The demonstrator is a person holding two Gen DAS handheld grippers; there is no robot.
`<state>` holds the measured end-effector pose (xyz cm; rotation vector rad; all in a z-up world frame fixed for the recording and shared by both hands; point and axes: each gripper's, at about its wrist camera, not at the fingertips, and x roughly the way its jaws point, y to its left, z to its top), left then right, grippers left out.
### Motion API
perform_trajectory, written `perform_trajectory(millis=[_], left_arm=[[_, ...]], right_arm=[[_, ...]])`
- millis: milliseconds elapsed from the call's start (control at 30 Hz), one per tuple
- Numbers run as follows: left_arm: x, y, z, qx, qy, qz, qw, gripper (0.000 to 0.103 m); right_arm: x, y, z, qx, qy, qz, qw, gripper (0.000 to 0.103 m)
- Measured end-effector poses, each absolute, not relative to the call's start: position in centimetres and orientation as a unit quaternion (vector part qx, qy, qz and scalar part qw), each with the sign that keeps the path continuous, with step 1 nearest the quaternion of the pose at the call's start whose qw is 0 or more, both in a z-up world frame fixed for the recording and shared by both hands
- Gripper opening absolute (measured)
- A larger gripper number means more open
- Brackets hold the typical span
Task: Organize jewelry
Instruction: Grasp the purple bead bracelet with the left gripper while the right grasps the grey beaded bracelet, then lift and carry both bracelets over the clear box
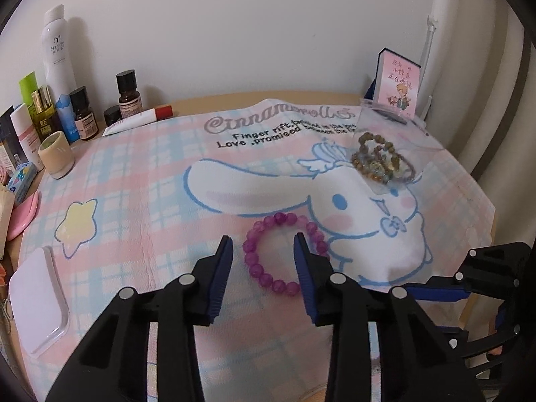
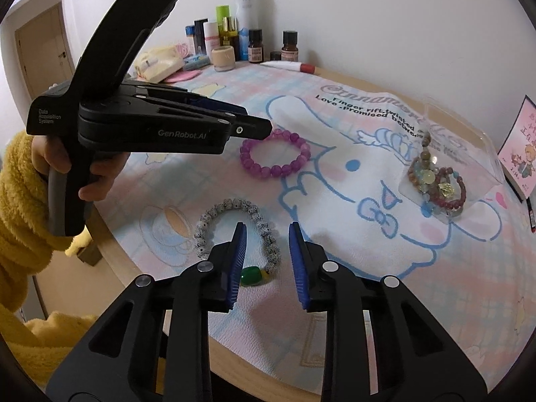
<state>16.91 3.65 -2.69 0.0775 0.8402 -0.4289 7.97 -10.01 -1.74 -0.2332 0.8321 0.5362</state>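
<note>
Pick-up step, I judge: the spread, empty left gripper (image 1: 263, 248) straddles the purple bead bracelet (image 1: 284, 251) on the cartoon towel (image 1: 140, 181); next, clench and carry toward the clear bag of bracelets (image 1: 382, 160) at two o'clock. The right gripper (image 2: 268, 234) is released over the speckled white bead bracelet (image 2: 234, 211).

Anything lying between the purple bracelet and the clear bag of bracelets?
Nothing: in both wrist views only bare cartoon-print cloth separates the purple bracelet from the clear bag.

Black left tool (image 2: 268, 127) reads "GenRobot.AI"; blue ribbed pads (image 2: 299, 261), silver screws, fuzzy yellow sleeve (image 2: 20, 221), bare hand (image 2: 63, 164).
</note>
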Motion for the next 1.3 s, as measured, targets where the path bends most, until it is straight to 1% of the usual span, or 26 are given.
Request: perform_trajectory(millis=[133, 167, 200, 367, 433, 533, 567, 600, 667, 933, 1300], left_arm=[[17.4, 3.8, -3.3, 0.031, 0.419, -0.201, 0.885, 0.028], [17.5, 3.9, -3.4, 0.029, 0.422, -0.201, 0.883, 0.024], [17.6, 3.9, -3.5, 0.029, 0.425, -0.199, 0.883, 0.023], [17.8, 3.6, -4.0, 0.039, 0.432, -0.196, 0.879, 0.022], [17.7, 3.5, -4.1, 0.044, 0.432, -0.193, 0.88, 0.021], [17.8, 3.6, -4.1, 0.044, 0.434, -0.192, 0.879, 0.019], [17.9, 3.6, -4.1, 0.045, 0.434, -0.19, 0.879, 0.016], [18.0, 3.6, -4.2, 0.042, 0.435, -0.189, 0.88, 0.013], [18.1, 3.8, -4.2, 0.04, 0.435, -0.188, 0.88, 0.01], [18.2, 4.1, -4.2, 0.031, 0.433, -0.189, 0.881, 0.01], [17.1, 3.4, -1.2, 0.031, 0.385, -0.2, 0.901, 0.01]], right_arm=[[8.2, -10.0, -2.1, -0.115, 0.403, 0.253, 0.872, 0.025], [8.1, -10.0, -2.1, -0.117, 0.403, 0.252, 0.872, 0.025], [8.2, -10.0, -2.2, -0.118, 0.404, 0.251, 0.872, 0.025], [8.5, -9.8, -2.6, -0.126, 0.412, 0.245, 0.868, 0.024], [8.6, -9.7, -2.8, -0.127, 0.415, 0.245, 0.867, 0.02], [8.7, -9.6, -2.8, -0.135, 0.415, 0.246, 0.866, 0.017], [8.7, -9.4, -2.8, -0.138, 0.416, 0.249, 0.864, 0.015], [8.6, -9.3, -2.8, -0.14, 0.416, 0.254, 0.862, 0.009], [8.5, -9.0, -2.8, -0.148, 0.413, 0.254, 0.862, 0.008], [8.6, -9.4, -2.7, -0.136, 0.412, 0.256, 0.864, 0.008], [8.0, -10.6, 0.1, -0.111, 0.378, 0.263, 0.881, 0.008]])
